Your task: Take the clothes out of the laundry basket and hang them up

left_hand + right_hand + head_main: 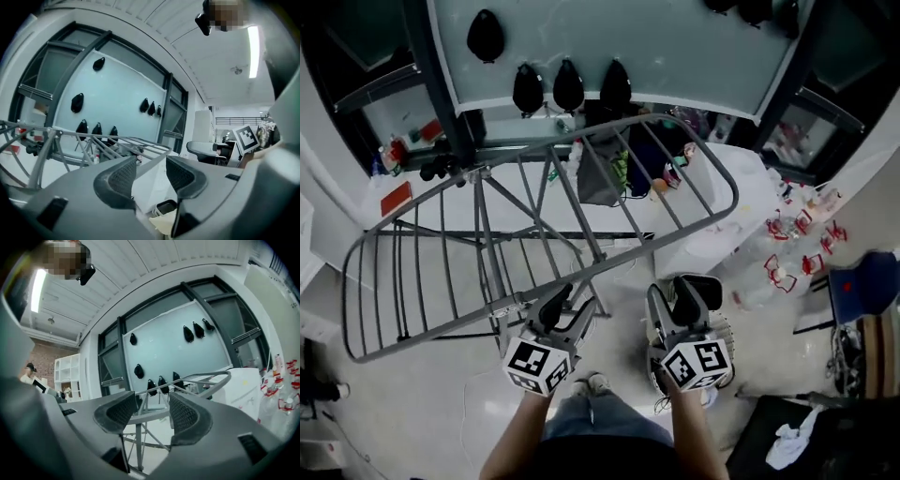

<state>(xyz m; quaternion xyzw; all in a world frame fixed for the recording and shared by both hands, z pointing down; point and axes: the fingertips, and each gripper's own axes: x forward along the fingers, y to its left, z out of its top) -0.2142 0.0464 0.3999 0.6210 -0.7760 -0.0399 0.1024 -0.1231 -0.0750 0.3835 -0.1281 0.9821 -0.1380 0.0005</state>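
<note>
A grey metal drying rack (534, 234) stands spread out in front of me, its bars bare on the near side. A grey cloth (600, 180) and a dark blue one (649, 155) hang at its far end. My left gripper (565, 305) is open and empty, level, just short of the rack's near rail. My right gripper (673, 298) is open and empty beside it. Under it shows part of a white mesh basket (725, 330), its contents hidden. The left gripper view has the rack (93, 138) left of the open jaws (151, 171). The right gripper view shows the rack (201, 379) beyond its open jaws (152, 411).
A white table (741, 202) with several red-capped bottles (787, 246) stands at the right behind the rack. A blue chair (862, 286) is at the far right and a white rag (792, 441) lies lower right. Black items (567, 86) hang on the glass board ahead.
</note>
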